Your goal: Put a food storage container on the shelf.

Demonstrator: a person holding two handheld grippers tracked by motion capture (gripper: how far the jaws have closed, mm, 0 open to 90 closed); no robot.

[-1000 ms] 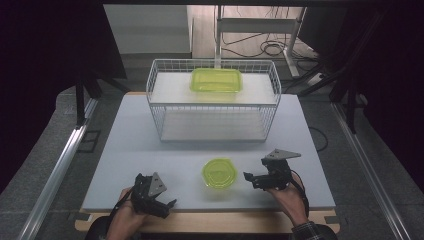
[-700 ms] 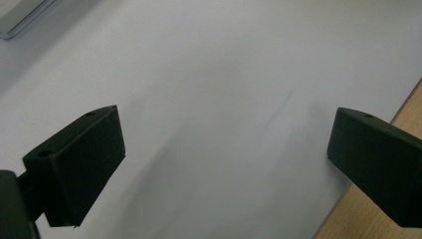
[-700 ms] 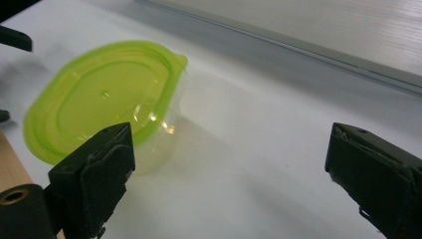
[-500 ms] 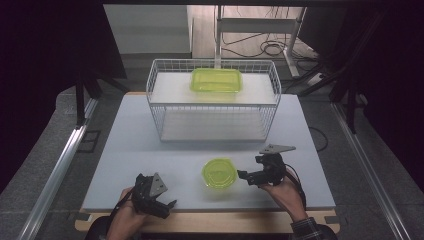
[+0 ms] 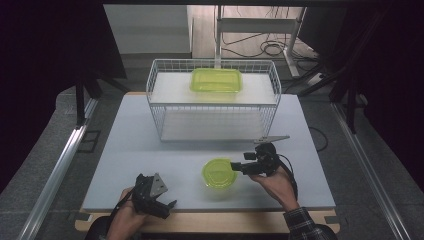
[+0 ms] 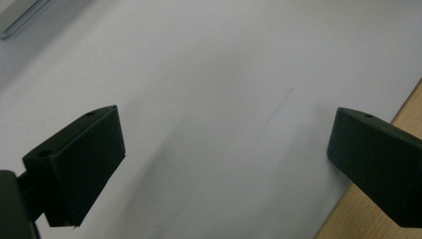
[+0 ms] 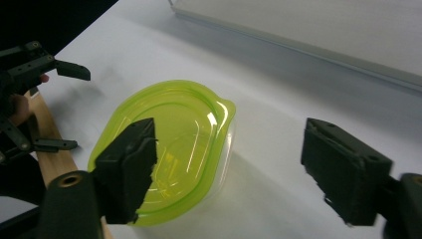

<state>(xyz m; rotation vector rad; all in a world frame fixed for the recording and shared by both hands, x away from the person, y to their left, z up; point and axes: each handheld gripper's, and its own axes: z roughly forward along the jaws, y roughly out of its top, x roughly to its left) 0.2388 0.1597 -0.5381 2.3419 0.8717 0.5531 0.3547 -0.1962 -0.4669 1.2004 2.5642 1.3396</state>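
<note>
The right gripper (image 5: 239, 166) has its jaws spread wide and grasps nothing; in the high view its tips sit just beside the round yellow-green container (image 5: 219, 173), at that container's right rim, and whether they touch it cannot be told. In the right gripper view the container (image 7: 166, 144) lies just ahead of the jaws, nearer the left one: translucent plastic, glossy, with a shallow recessed lid and a small tab on the rim. The left gripper (image 5: 167, 207) rests near the table (image 5: 125, 135) front edge, jaws wide apart and empty; its own view shows smooth pale table surface between the blocky black jaws and a wooden strip by the right jaw. Beyond both grippers stands a white wire basket (image 5: 160, 107) with a rectangular yellow-green container (image 5: 216, 80) in it.
</note>
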